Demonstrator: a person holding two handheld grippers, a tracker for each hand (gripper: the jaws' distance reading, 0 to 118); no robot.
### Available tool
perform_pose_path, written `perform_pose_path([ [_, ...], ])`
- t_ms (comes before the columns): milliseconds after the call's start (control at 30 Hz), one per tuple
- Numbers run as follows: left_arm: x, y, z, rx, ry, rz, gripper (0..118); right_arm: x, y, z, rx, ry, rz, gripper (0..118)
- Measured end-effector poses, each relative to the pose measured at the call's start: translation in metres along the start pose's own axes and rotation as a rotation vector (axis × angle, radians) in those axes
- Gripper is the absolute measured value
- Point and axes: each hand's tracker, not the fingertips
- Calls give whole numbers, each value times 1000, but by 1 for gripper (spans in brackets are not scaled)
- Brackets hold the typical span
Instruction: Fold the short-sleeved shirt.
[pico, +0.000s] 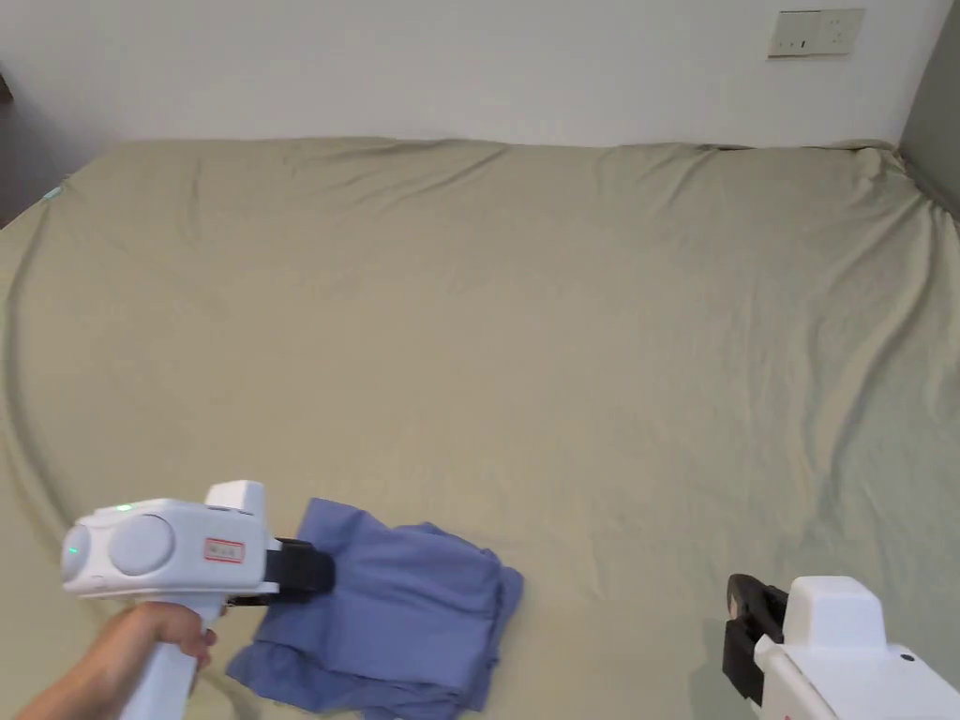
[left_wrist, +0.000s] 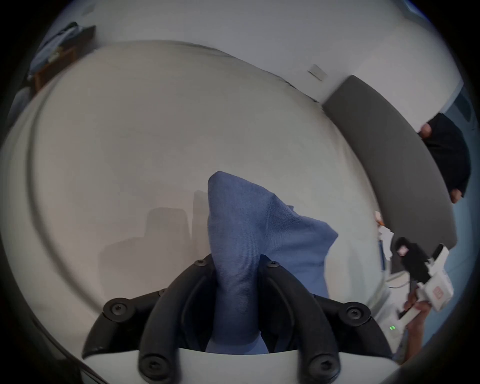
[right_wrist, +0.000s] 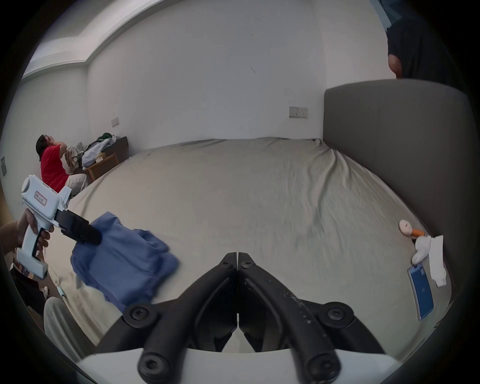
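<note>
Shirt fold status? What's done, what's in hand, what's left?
Done: nothing clean yet; the blue shirt lies bunched in uneven layers on the bed sheet.
In hand: the left gripper is clamped on a fold of the shirt. The right gripper is shut on nothing, off to the side.
Left: likely spreading it flat, then making all the folds.

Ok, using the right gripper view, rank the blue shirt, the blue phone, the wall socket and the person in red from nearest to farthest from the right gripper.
1. Blue shirt, on the bed just left of the right gripper, whose jaws are shut.
2. Blue phone, at the bed's right edge.
3. and 4. Person in red, beyond the far-left corner, and wall socket, on the far wall: too close to call.
</note>
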Motion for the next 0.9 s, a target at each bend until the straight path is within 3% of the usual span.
perform_pose_path([
  [167, -91, 22, 29, 5, 240, 21, 26, -24, 17, -14, 15, 17, 42, 1],
  [333, -159, 30, 50, 23, 393, 89, 26, -40, 27, -27, 11, 25, 68, 1],
  [533, -179, 28, 47, 4, 407, 159, 27, -47, 35, -29, 21, 21, 57, 1],
  [600, -173, 29, 43, -2, 435, 171, 41, -47, 38, -26, 30, 14, 57, 1],
  [633, -169, 28, 44, 3, 470, 175, 60, -43, 39, -25, 39, 9, 54, 1],
  [667, -165, 27, 47, 19, 482, 182, 94, -40, 41, -22, 53, 9, 47, 1],
  [700, -163, 27, 50, 47, 482, 189, 114, -39, 43, -18, 64, 8, 42, 1],
  [733, -156, 27, 59, 94, 459, 194, 118, -37, 46, -14, 76, 3, 39, 1],
  [900, -100, 32, 109, 292, 423, 155, 110, -23, 62, 9, 169, -33, 26, 1],
])
